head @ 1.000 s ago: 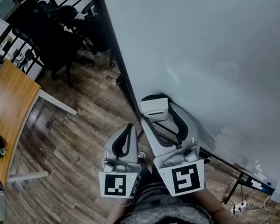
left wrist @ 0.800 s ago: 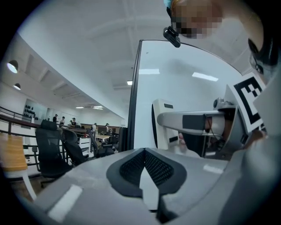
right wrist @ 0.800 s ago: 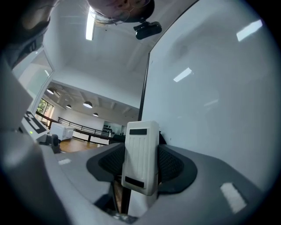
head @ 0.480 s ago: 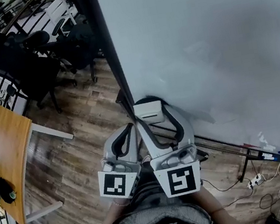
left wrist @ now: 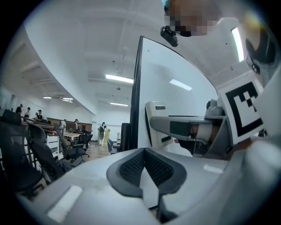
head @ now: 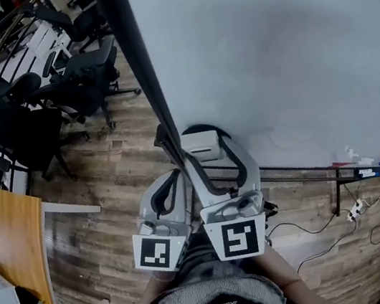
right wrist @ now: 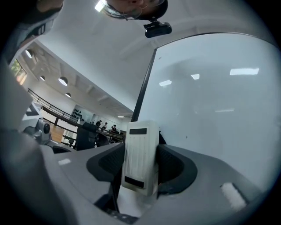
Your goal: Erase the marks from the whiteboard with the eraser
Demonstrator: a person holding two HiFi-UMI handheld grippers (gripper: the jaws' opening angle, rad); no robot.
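Note:
A large whiteboard [head: 266, 47] with a dark frame fills the right side of the head view, and its surface [right wrist: 219, 118] looks wiped, with faint smears only. My right gripper [head: 208, 153] is shut on a white eraser [head: 202, 145], held near the board's lower left corner. In the right gripper view the eraser [right wrist: 139, 156] stands upright between the dark pads. My left gripper [head: 169, 187] hangs just left of the right one, shut with nothing in it; its pads [left wrist: 147, 166] meet in the left gripper view.
The board's tray [head: 353, 171] carries markers at the lower right. Cables and a power strip [head: 352, 212] lie on the wooden floor beneath. Black office chairs [head: 68, 81] and a wooden desk [head: 11, 252] stand to the left. People are visible far off in the office.
The head view has swung so the desk slid toward the lower left and more chairs show. Both grippers keep nearly the same place, the right still holding the eraser.

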